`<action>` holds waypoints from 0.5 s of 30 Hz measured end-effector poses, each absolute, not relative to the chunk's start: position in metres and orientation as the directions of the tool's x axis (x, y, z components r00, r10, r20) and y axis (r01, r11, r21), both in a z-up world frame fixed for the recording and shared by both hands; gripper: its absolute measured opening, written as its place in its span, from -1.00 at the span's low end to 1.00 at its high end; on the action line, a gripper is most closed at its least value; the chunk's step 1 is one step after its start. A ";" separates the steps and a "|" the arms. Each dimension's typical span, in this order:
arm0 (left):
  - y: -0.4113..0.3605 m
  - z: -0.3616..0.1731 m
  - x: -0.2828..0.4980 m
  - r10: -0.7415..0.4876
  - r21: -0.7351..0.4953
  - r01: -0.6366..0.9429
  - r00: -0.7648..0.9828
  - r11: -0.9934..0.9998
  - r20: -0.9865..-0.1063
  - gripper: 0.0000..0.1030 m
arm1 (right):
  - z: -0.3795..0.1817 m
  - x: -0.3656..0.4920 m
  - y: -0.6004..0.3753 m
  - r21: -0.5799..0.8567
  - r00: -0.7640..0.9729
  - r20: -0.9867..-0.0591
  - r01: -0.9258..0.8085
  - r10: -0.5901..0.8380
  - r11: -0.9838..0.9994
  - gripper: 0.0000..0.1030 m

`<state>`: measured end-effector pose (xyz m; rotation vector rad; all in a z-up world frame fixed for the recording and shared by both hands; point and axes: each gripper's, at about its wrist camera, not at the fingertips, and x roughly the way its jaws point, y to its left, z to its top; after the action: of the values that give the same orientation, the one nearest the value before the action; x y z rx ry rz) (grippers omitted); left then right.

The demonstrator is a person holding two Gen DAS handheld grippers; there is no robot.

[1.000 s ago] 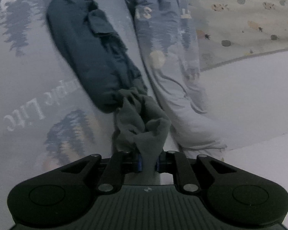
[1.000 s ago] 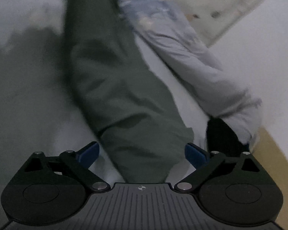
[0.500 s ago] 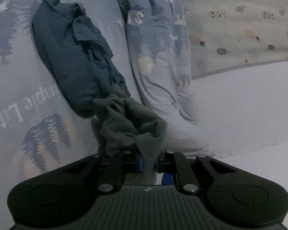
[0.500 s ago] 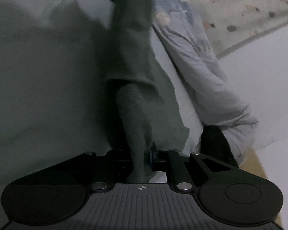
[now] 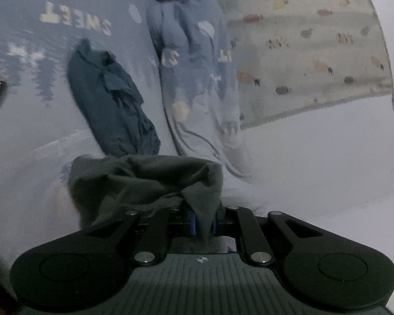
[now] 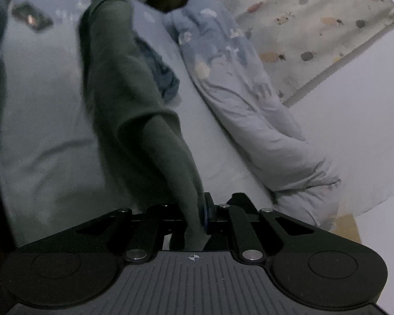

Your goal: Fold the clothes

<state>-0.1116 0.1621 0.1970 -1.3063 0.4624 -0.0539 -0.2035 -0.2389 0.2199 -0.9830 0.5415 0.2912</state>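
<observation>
A dark grey-green garment (image 5: 144, 181) is held by both grippers above a printed blue bed sheet (image 5: 26, 131). My left gripper (image 5: 203, 225) is shut on a bunched edge of it. My right gripper (image 6: 197, 218) is shut on another end of the same garment (image 6: 128, 99), which stretches up and away to the far left. A crumpled dark teal garment (image 5: 110, 107) lies on the sheet beyond the left gripper; it also shows in the right wrist view (image 6: 160, 73), partly hidden by the held garment.
A rolled light blue quilt (image 5: 197, 78) runs along the sheet's right side and shows in the right wrist view (image 6: 239, 105). A cream patterned rug (image 5: 315, 52) lies on the pale floor (image 5: 328, 157). A phone (image 6: 31, 19) lies on the sheet at far left.
My right gripper has shut on the grey-green garment and lifted it. My left gripper has pulled its end up and away from the teal garment. Both views have risen.
</observation>
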 end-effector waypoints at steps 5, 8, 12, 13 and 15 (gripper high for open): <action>0.160 0.203 -0.127 -0.254 -0.918 -0.292 0.898 0.268 -0.360 -0.75 | 0.273 -0.198 -0.252 -0.557 0.722 -0.688 -0.590 0.073 0.584 -0.76; 0.164 0.174 -0.106 -0.227 -0.882 -0.393 0.863 0.262 -0.452 -0.75 | 0.262 -0.164 -0.263 -0.409 0.619 -0.773 -0.656 0.142 0.634 -0.75; 0.166 0.118 -0.060 -0.181 -0.813 -0.537 0.797 0.227 -0.577 -0.75 | 0.215 -0.095 -0.276 -0.221 0.456 -0.869 -0.708 0.195 0.671 -0.75; 0.165 0.104 -0.044 -0.176 -0.799 -0.559 0.783 0.221 -0.597 -0.75 | 0.201 -0.072 -0.279 -0.188 0.426 -0.883 -0.706 0.197 0.683 -0.75; 0.161 0.087 -0.017 -0.173 -0.773 -0.594 0.757 0.221 -0.631 -0.75 | 0.178 -0.030 -0.286 -0.140 0.382 -0.904 -0.691 0.193 0.709 -0.75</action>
<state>-0.0168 0.1614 0.0867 -1.3428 0.7004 0.3265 -0.0298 -0.2856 0.1777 -0.5575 1.0346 0.6022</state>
